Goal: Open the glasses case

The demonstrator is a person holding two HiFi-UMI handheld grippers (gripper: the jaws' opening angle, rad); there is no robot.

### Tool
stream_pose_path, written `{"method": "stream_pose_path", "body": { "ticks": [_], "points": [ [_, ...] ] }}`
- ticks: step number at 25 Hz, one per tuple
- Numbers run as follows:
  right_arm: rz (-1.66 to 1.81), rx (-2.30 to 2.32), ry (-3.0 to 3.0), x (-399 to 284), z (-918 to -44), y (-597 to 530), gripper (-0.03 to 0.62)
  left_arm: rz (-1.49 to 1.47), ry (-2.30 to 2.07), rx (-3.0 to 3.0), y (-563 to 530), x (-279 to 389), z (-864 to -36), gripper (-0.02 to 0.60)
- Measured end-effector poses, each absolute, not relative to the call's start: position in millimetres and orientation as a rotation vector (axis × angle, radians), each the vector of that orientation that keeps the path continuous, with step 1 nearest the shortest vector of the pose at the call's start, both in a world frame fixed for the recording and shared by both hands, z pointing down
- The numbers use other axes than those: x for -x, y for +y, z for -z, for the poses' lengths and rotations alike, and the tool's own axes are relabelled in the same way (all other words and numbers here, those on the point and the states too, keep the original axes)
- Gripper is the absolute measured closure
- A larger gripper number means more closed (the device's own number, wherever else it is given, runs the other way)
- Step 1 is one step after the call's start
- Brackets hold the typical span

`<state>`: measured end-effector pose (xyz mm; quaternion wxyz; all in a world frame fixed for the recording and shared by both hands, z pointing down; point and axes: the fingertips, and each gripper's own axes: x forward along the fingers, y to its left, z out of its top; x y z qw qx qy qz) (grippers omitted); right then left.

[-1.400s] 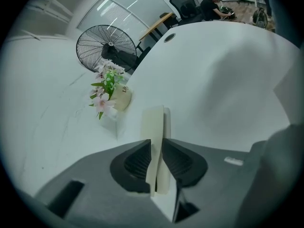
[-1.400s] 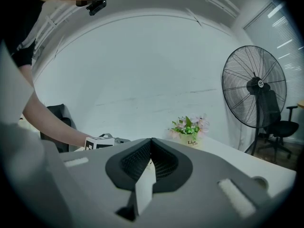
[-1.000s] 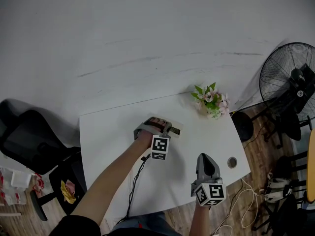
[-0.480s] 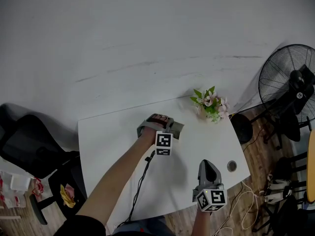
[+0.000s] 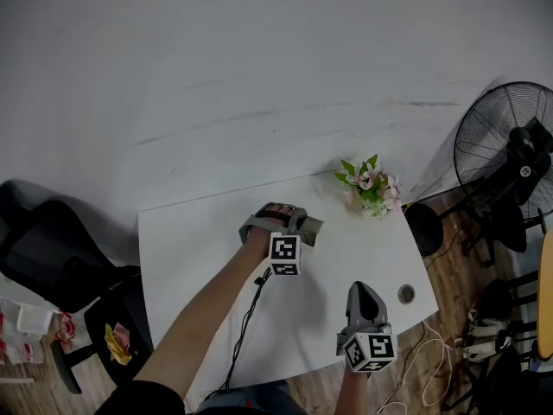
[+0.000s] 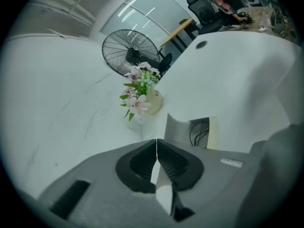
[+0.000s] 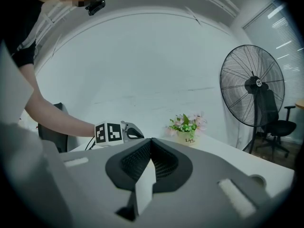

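The grey glasses case (image 6: pixel 190 129) lies on the white table (image 5: pixel 190 240) with its lid (image 6: pixel 176 127) tipped up. Dark glasses (image 6: pixel 199 133) show inside it. My left gripper (image 5: pixel 295 221) is right at the case's left side. In the left gripper view its jaws meet flat together just short of the lid, with nothing between the pads. My right gripper (image 5: pixel 359 277) hovers near the table's front right, well apart from the case. It is shut and empty.
A pot of pink flowers (image 5: pixel 370 184) stands at the table's back right corner, beyond the case. A round cable hole (image 5: pixel 406 293) is near the right edge. A black cable (image 5: pixel 246 318) trails off the front edge. A standing fan (image 5: pixel 510 154) and a black chair (image 5: pixel 52 249) flank the table.
The case's lid has swung up from nearly flat to raised. My left gripper shifted slightly right and up along with it. The right gripper stayed put.
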<state>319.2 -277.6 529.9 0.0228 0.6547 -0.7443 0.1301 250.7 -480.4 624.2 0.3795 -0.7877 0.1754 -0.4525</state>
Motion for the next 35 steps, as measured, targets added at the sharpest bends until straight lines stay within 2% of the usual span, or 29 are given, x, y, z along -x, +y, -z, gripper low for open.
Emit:
{"method": "stream_pose_path", "body": {
  "ticks": [4, 10, 20, 28, 35],
  "points": [
    [-0.394, -2.025, -2.323, -314, -524, -279, 0.583, 1.032, 0.589, 2.215, -470, -246, -597, 0.571],
    [-0.346, -2.01, -2.378, -300, -506, -282, 0.583, 0.697, 0.866, 2.558, -447, -229, -534, 0.574],
    [-0.229, -2.025, -2.458, -284, -466, -282, 0.583, 0.19, 1.126, 2.712, -374, -178, -440, 0.574],
    [-0.158, -2.015, -2.507, -281, -443, -286, 0.583, 0.01, 1.313, 2.747, -327, -135, -410, 0.574],
    [-0.15, -2.014, -2.529, -274, -439, -277, 0.583, 0.033, 1.37, 2.739, -307, -117, -421, 0.574]
  ]
}}
